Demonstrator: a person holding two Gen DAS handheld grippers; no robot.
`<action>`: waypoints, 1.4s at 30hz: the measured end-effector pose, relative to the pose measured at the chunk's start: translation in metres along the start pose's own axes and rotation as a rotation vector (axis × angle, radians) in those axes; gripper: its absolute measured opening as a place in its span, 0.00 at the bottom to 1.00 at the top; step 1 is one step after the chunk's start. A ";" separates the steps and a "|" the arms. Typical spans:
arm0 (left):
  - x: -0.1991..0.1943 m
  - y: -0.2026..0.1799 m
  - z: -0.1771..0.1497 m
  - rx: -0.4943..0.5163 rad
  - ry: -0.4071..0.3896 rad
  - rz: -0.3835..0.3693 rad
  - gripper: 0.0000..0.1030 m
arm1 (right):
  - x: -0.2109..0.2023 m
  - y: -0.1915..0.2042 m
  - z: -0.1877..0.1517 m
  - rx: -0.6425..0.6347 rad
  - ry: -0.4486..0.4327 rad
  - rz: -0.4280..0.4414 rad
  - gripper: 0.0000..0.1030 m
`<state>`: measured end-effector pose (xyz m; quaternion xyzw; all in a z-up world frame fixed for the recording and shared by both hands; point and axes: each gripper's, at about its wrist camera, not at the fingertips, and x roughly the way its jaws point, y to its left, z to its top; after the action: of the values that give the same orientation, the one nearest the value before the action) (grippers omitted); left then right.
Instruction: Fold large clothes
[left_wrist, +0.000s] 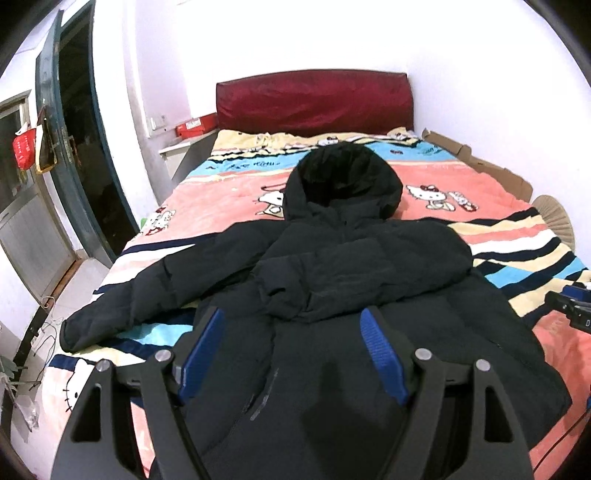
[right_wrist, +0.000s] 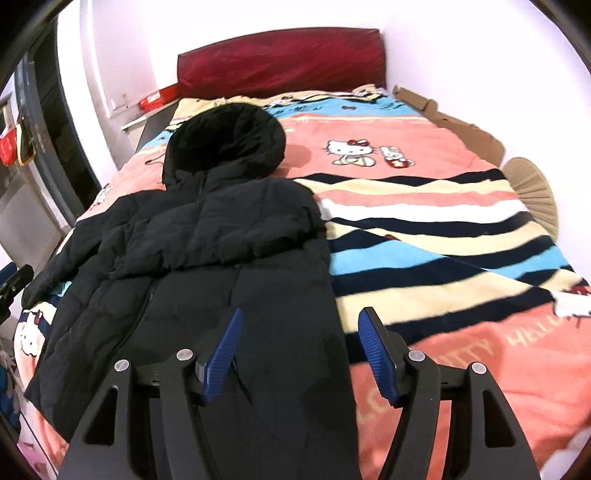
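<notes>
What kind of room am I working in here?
Most likely a home bedroom: a bed with a dark red padded headboard, a pink striped cartoon-cat blanket spread over it, and a black hooded puffer jacket laid out on top.

Both wrist views downward over shared jacket (left_wrist: 351, 266)
</notes>
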<state>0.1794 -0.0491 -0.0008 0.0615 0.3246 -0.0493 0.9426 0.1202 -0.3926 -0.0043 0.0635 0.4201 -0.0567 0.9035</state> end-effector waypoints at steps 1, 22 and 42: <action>-0.005 0.004 -0.001 -0.009 -0.006 -0.002 0.73 | -0.006 -0.001 -0.002 0.005 -0.008 -0.007 0.65; 0.061 0.231 -0.064 -0.539 0.118 -0.032 0.73 | -0.009 0.028 -0.014 -0.041 0.026 -0.067 0.70; 0.164 0.452 -0.160 -1.238 0.112 -0.113 0.70 | 0.047 0.043 -0.003 -0.088 0.128 -0.125 0.72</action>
<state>0.2706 0.4119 -0.1896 -0.5110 0.3446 0.1017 0.7809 0.1548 -0.3516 -0.0391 0.0007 0.4822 -0.0902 0.8714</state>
